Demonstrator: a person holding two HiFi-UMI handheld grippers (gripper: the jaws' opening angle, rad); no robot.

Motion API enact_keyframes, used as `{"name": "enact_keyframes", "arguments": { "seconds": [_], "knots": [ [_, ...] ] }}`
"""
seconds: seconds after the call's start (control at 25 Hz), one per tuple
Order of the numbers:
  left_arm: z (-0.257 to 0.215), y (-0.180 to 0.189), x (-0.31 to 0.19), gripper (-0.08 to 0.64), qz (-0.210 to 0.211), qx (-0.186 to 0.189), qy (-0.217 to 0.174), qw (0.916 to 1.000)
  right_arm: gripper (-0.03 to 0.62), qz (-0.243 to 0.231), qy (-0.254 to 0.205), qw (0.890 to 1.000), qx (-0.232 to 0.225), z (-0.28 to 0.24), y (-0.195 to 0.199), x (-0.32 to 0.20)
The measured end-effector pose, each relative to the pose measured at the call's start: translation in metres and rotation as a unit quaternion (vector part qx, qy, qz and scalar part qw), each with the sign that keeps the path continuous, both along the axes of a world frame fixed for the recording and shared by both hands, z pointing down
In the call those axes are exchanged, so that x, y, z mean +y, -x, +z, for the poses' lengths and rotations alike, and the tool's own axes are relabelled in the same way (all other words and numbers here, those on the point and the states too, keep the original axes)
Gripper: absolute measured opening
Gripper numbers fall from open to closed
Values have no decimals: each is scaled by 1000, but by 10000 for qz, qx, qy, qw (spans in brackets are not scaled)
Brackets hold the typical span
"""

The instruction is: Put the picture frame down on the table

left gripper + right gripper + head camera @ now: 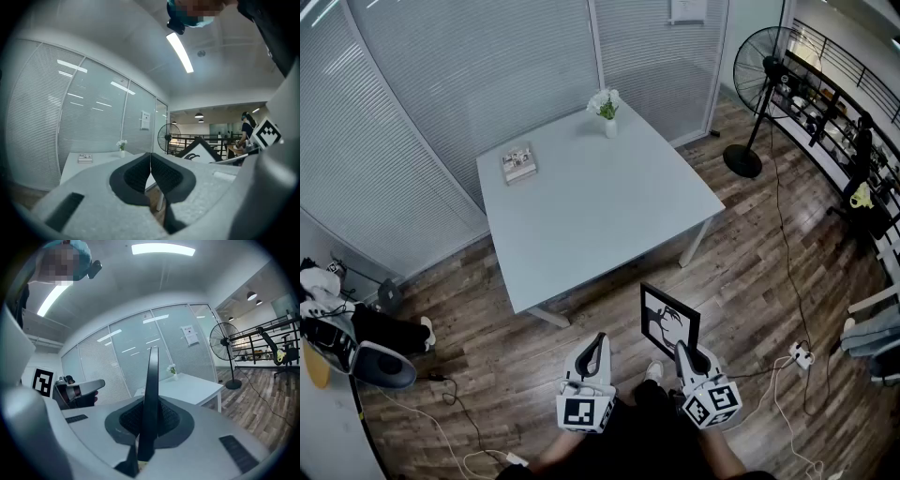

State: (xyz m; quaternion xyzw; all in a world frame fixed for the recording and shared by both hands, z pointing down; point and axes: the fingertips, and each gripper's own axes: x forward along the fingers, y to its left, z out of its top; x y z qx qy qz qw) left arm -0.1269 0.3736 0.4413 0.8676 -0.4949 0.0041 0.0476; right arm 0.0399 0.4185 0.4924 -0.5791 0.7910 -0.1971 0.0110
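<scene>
A black-framed picture [668,321] with a dark drawing on white stands upright in my right gripper [684,352], which is shut on its lower edge. In the right gripper view the picture frame [151,394] shows edge-on as a thin dark blade between the pads. My left gripper [597,347] is shut with nothing in it, level with the right one; its pads [150,173] meet in a thin line. Both hang over the floor in front of the white table [609,211]. The frame's corner [199,151] shows in the left gripper view.
On the table lie a small book [518,162] at the far left and a vase of white flowers [606,111] at the far edge. A standing fan [759,84] and cables [787,234] are to the right. Bags and a shoe [356,337] sit at left.
</scene>
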Motion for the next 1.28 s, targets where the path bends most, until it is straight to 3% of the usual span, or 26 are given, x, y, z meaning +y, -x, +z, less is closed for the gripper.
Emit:
{"name": "enact_keyframes", "arguments": {
  "seconds": [0.6, 0.88, 1.28],
  "knots": [
    [8, -12, -2, 17, 15, -53, 106, 9999, 33, -36, 33, 9999, -147, 2, -9, -4],
    [12, -39, -12, 18, -24, -160, 230, 9996, 32, -155, 64, 9997, -204, 4, -34, -19],
    [5, -91, -33, 17, -198, 15, 27, 9998, 32, -391, 67, 9990, -213, 13, -86, -44]
  ]
}}
